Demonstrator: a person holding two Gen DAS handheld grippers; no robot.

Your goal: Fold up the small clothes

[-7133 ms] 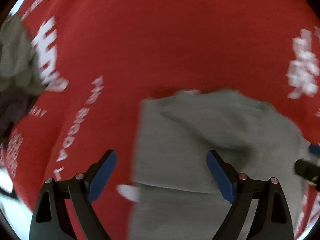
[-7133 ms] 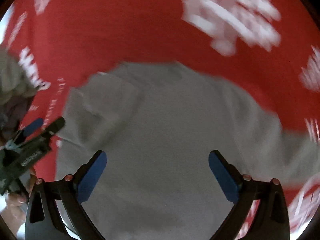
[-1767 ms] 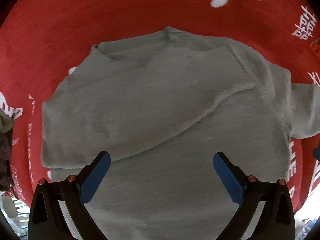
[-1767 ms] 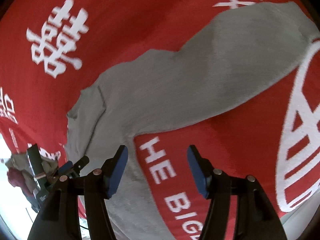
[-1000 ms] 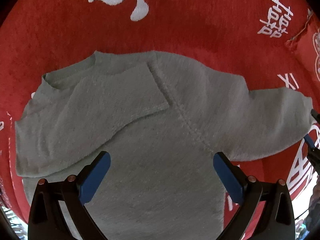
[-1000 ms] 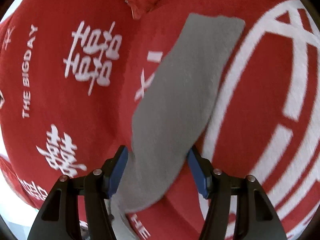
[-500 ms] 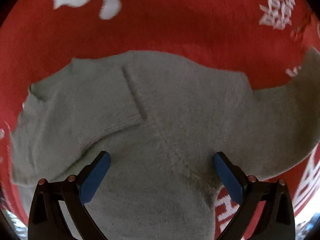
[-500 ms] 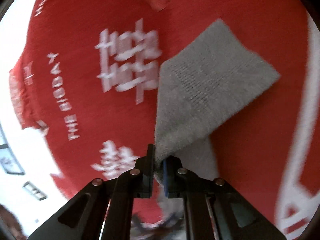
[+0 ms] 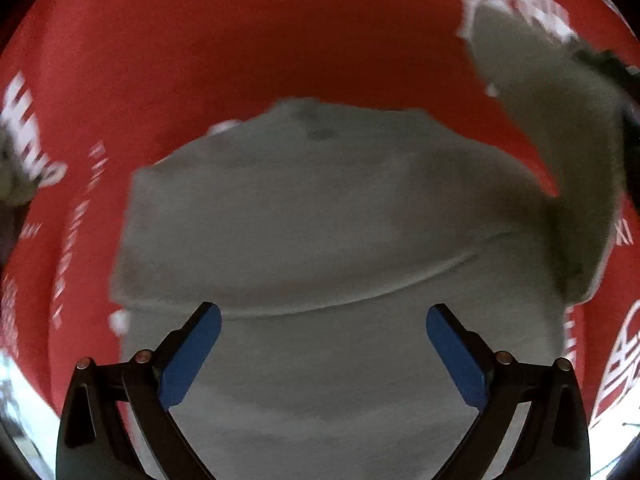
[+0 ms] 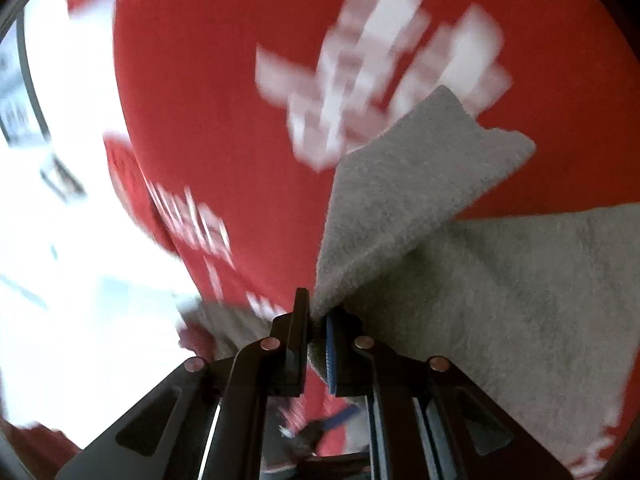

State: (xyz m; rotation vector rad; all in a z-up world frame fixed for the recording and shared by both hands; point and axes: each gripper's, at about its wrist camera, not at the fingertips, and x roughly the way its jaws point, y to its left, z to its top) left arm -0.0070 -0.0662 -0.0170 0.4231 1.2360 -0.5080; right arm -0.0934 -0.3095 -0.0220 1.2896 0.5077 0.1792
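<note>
A small grey knit sweater [image 9: 320,220] lies flat on a red blanket [image 9: 280,40] with white lettering. One sleeve is folded across its chest. My left gripper [image 9: 320,332] hovers open above the sweater's lower body, nothing between its blue pads [image 9: 192,344]. The other sleeve [image 9: 560,140] is lifted off the blanket at the upper right, where the dark right gripper [image 9: 612,68] holds it. In the right wrist view my right gripper [image 10: 316,320] is shut on the sleeve's cuff [image 10: 400,200], which fans out above the jaws over the sweater's body [image 10: 520,300].
The red blanket [image 10: 240,100] covers the whole work surface. A dark and pale heap of other clothes [image 9: 12,200] sits at the far left edge. Beyond the blanket's edge is a bright, blurred room [image 10: 60,200].
My right gripper closed on the sleeve's cuff and has swung it up and inward toward the sweater's body. My left gripper has shifted sideways over the sweater and stays open.
</note>
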